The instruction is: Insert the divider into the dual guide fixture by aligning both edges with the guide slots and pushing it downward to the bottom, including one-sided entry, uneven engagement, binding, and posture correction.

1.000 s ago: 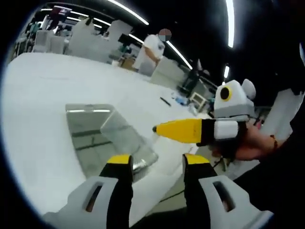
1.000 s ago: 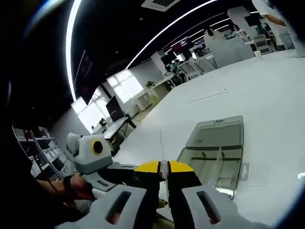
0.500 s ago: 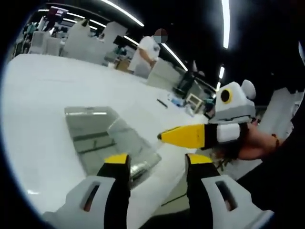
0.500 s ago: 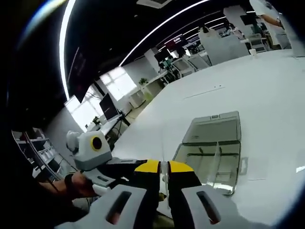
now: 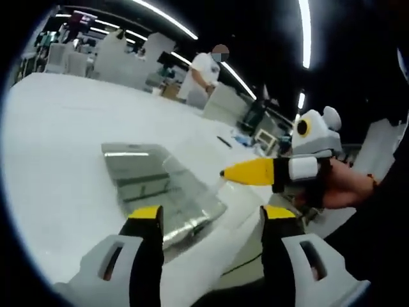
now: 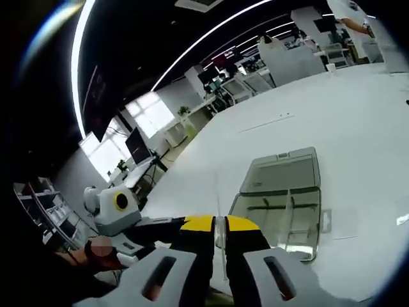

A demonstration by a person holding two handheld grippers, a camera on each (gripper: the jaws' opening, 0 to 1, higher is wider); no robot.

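In the right gripper view, the right gripper (image 6: 219, 225) had its yellow-tipped jaws pressed together on the thin clear divider (image 6: 216, 206), which stood edge-on and upright above the white table (image 6: 358, 121), held apart from and nearer than the clear dual guide fixture (image 6: 281, 198) resting there. In the left gripper view, the left gripper (image 5: 211, 217) hung with its jaws spread wide and nothing between them, over the table edge just beside the fixture (image 5: 160, 185). A person in a white shirt (image 5: 203, 75) stood well beyond the table.
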